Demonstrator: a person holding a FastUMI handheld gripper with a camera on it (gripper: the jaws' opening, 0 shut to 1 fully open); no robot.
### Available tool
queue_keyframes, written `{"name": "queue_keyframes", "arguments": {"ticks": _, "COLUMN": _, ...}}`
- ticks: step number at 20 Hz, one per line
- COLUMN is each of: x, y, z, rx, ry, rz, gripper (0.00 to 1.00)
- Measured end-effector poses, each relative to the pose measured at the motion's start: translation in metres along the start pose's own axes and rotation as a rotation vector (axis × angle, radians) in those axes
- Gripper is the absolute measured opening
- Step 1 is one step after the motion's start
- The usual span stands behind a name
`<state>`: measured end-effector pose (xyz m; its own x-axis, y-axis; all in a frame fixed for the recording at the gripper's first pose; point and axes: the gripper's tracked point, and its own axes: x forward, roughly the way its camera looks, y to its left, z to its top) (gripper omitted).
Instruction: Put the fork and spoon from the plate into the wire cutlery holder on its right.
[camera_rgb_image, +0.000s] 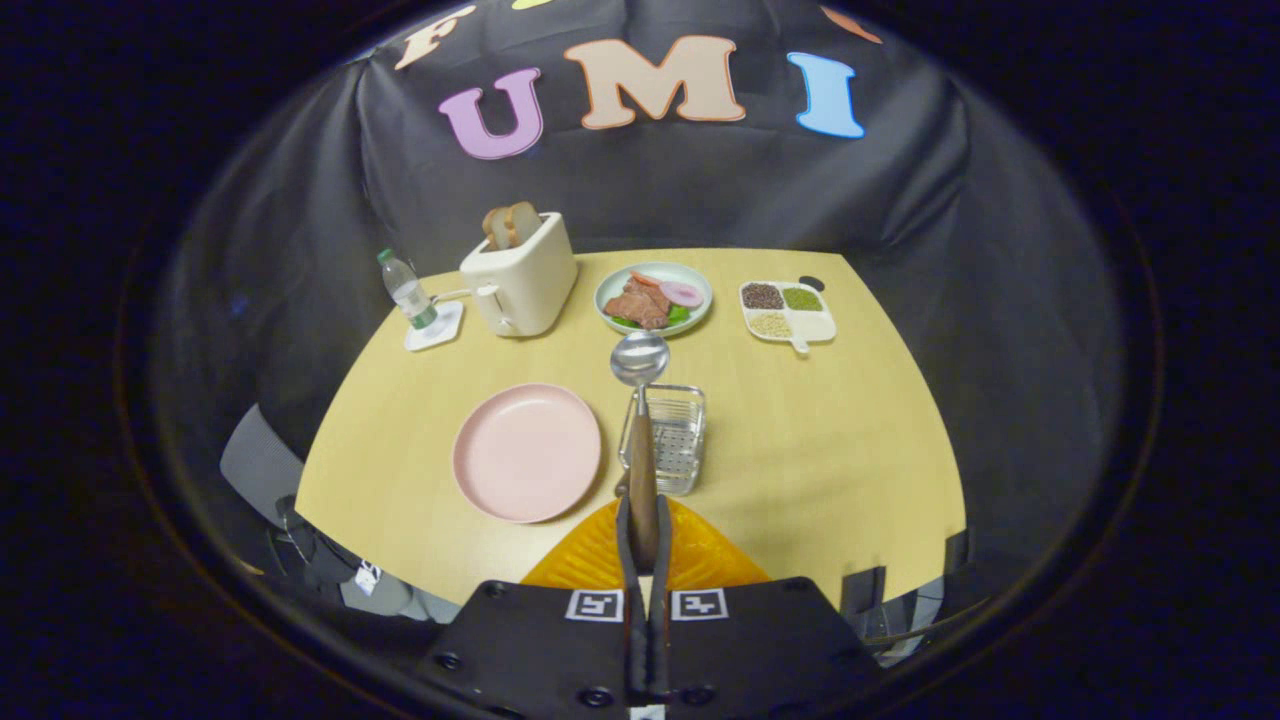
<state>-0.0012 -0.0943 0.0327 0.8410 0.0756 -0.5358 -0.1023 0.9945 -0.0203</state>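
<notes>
Now | gripper (643, 540) fingers pinching spoon (640, 400) by its wooden handle, bowl pointing ahead | wire cutlery holder (668, 438) just ahead-right, pink plate (527, 452) ahead-left, bare | risk: thin grip lets spoon swivel, bowl catching holder's rim.

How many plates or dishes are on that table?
3: an empty pink plate left of the wire holder, a food plate beyond it, a divided tray further right.

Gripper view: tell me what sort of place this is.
Likely a staged breakfast table in a recording booth: a toaster with bread, a food plate, and the gripper shut on a spoon above the wire holder.
</notes>
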Motion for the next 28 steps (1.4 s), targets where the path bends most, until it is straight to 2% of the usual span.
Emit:
{"name": "queue_keyframes", "arguments": {"ticks": 4, "x": 0.016, "y": -0.024, "z": -0.021, "rx": -0.067, "ry": 0.140, "rz": -0.020, "gripper": 0.03}}
{"name": "queue_keyframes", "arguments": {"ticks": 10, "x": 0.044, "y": -0.015, "z": -0.041, "rx": -0.092, "ry": 0.263, "rz": 0.006, "gripper": 0.04}}
{"name": "queue_keyframes", "arguments": {"ticks": 17, "x": 0.055, "y": -0.015, "z": -0.038, "rx": -0.088, "ry": 0.328, "rz": -0.021, "gripper": 0.05}}
{"name": "queue_keyframes", "arguments": {"ticks": 21, "x": 0.053, "y": -0.016, "z": -0.024, "rx": -0.078, "ry": 0.294, "rz": -0.030, "gripper": 0.16}}
{"name": "queue_keyframes", "arguments": {"ticks": 28, "x": 0.047, "y": -0.019, "z": -0.019, "rx": -0.074, "ry": 0.236, "rz": -0.031, "gripper": 0.90}}
